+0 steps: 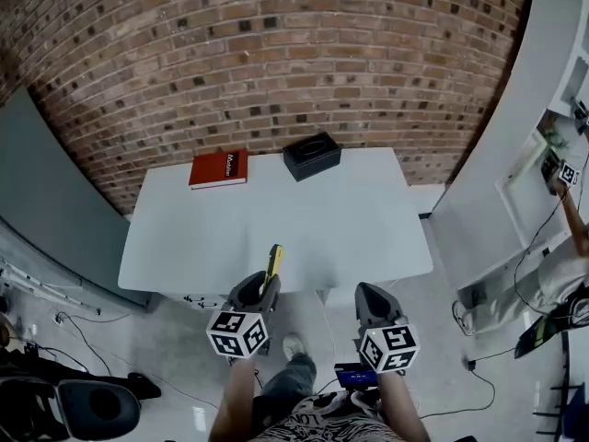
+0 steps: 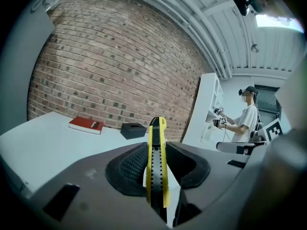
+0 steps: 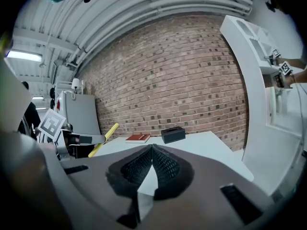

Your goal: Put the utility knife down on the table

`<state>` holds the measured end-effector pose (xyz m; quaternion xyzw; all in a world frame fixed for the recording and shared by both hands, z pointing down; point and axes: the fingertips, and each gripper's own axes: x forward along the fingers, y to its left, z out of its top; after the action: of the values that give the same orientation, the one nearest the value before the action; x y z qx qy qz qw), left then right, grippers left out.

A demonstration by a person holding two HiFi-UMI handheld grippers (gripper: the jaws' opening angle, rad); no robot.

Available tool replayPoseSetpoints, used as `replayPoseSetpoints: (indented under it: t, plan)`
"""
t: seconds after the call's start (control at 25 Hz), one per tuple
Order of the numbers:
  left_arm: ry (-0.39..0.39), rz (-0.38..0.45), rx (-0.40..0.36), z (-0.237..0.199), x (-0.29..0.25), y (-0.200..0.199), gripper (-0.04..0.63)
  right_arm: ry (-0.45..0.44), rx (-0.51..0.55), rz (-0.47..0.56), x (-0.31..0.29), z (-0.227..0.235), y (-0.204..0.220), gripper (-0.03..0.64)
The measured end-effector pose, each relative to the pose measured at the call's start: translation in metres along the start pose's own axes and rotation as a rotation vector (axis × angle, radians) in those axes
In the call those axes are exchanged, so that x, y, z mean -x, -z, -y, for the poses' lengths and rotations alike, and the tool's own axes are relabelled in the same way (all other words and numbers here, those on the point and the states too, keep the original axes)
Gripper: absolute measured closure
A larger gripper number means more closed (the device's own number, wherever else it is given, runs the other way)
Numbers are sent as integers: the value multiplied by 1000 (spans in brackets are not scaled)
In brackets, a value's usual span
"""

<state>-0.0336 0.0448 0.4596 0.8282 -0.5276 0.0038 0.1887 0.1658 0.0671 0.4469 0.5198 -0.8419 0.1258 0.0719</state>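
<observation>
A yellow and black utility knife (image 1: 272, 265) sticks out of my left gripper (image 1: 260, 290), which is shut on it just short of the white table's (image 1: 350, 228) near edge. In the left gripper view the knife (image 2: 156, 162) stands upright, pinched between the two dark pads. My right gripper (image 1: 371, 302) hangs beside it, off the table's front edge, with its pads (image 3: 160, 166) pressed together and nothing between them. The right gripper view also catches the knife (image 3: 105, 138) at its left.
A red book (image 1: 219, 168) and a black box (image 1: 312, 156) lie at the table's far edge against the brick wall. A white shelf unit (image 1: 543, 136) stands to the right, with another person (image 1: 575, 247) at it. Cables lie on the floor.
</observation>
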Motion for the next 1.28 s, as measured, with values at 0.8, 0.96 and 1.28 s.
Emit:
replayPoseSetpoints:
  t: [0.8, 0.96, 1.28]
  plan:
    - [53, -58, 39, -128, -127, -60, 476, 83, 57, -74, -170, 16, -47, 617]
    - [44, -52, 46, -134, -128, -63, 476, 49, 65, -80, -180, 4, -46, 617]
    - [20, -55, 43, -150, -136, -66, 475, 24, 55, -81, -198, 6, -46, 617]
